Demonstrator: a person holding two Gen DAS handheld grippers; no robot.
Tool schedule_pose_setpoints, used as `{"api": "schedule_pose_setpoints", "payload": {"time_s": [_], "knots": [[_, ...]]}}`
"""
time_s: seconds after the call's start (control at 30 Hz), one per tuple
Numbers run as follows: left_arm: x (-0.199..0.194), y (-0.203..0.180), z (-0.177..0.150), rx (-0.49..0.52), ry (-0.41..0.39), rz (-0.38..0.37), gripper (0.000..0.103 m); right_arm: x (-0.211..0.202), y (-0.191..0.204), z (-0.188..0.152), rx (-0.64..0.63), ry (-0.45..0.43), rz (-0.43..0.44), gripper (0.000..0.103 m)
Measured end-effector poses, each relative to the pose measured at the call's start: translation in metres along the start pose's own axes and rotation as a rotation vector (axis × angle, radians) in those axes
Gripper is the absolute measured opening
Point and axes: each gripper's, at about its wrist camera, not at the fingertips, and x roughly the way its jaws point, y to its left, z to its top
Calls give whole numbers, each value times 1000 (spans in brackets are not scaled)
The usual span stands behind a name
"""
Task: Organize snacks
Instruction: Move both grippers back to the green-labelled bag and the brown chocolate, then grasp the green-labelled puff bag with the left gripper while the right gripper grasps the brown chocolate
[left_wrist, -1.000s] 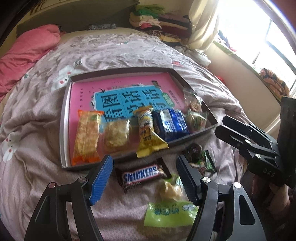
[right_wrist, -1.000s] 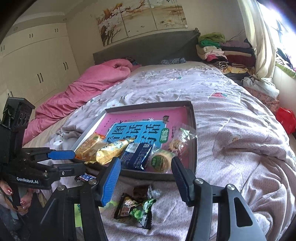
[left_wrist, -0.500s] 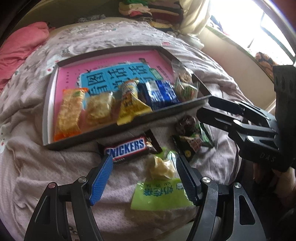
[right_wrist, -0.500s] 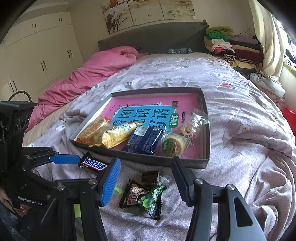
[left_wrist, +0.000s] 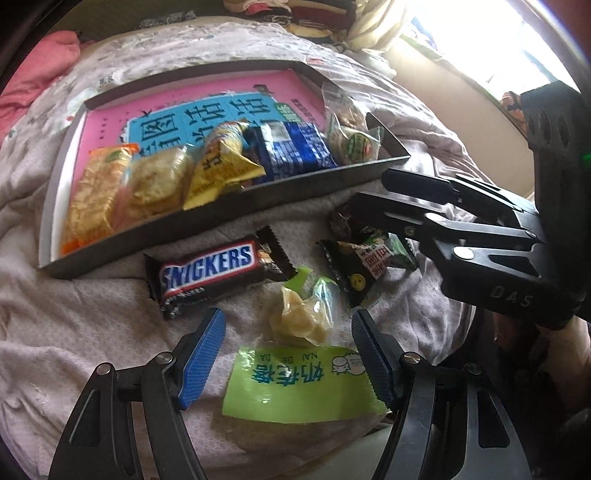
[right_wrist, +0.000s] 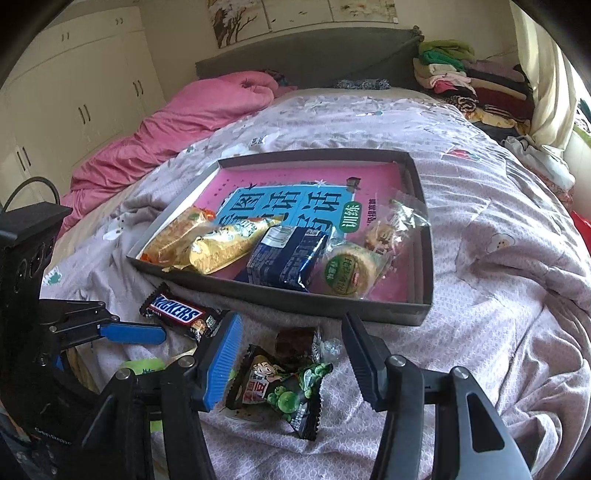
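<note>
A grey tray (left_wrist: 236, 218) (right_wrist: 295, 303) on the bed holds a pink book and several wrapped snacks. In front of it lie a Snickers bar (left_wrist: 218, 269) (right_wrist: 181, 314), a green packet of pale pieces (left_wrist: 295, 369), a black green-pea packet (left_wrist: 365, 262) (right_wrist: 284, 387) and a dark candy (right_wrist: 297, 341). My left gripper (left_wrist: 286, 325) (right_wrist: 140, 326) is open, its blue pads either side of the green packet and just above it. My right gripper (right_wrist: 291, 325) (left_wrist: 369, 192) hovers over the pea packet and candy; its jaws are closing, the pads clear of both.
The snacks and tray rest on a rumpled lilac quilt (right_wrist: 480, 295). A pink duvet (right_wrist: 177, 122) lies at the far left, folded clothes (right_wrist: 461, 77) at the headboard corner. A person's hand (left_wrist: 561, 343) holds the right gripper. The bed's edge is just below the green packet.
Both grippers have sunk and tipped down toward the loose snacks in front of the tray, which now look larger. The right jaws have narrowed slightly.
</note>
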Motion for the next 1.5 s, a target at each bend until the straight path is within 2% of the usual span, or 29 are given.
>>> {"api": "schedule_pose_setpoints", "payload": {"time_s": [0.3,0.67,0.83,0.9,0.97,1.0,1.03,1.3,1.5], "knots": [[10,-5,-1,11,14,-7,69,19,9,-1,-66,66,-18,37],[11,-1,-1,-3,17,-4,65,34,6,-5,-91,126,-52,36],[16,-6,0,13,20,22,64,38,8,-6,-108,140,-66,37],[18,-9,0,29,14,41,59,38,9,-7,-116,142,-71,36],[19,-11,-1,39,12,47,54,36,10,-7,-123,136,-71,32],[18,-11,0,42,8,38,43,34,10,-7,-122,133,-69,31],[18,-11,0,41,7,20,37,31,7,-7,-107,127,-55,31],[11,-8,3,24,-1,-29,36,6,-11,-2,21,48,50,31],[-12,-7,8,15,-52,-44,36,-13,-14,3,41,-32,84,31]]}}
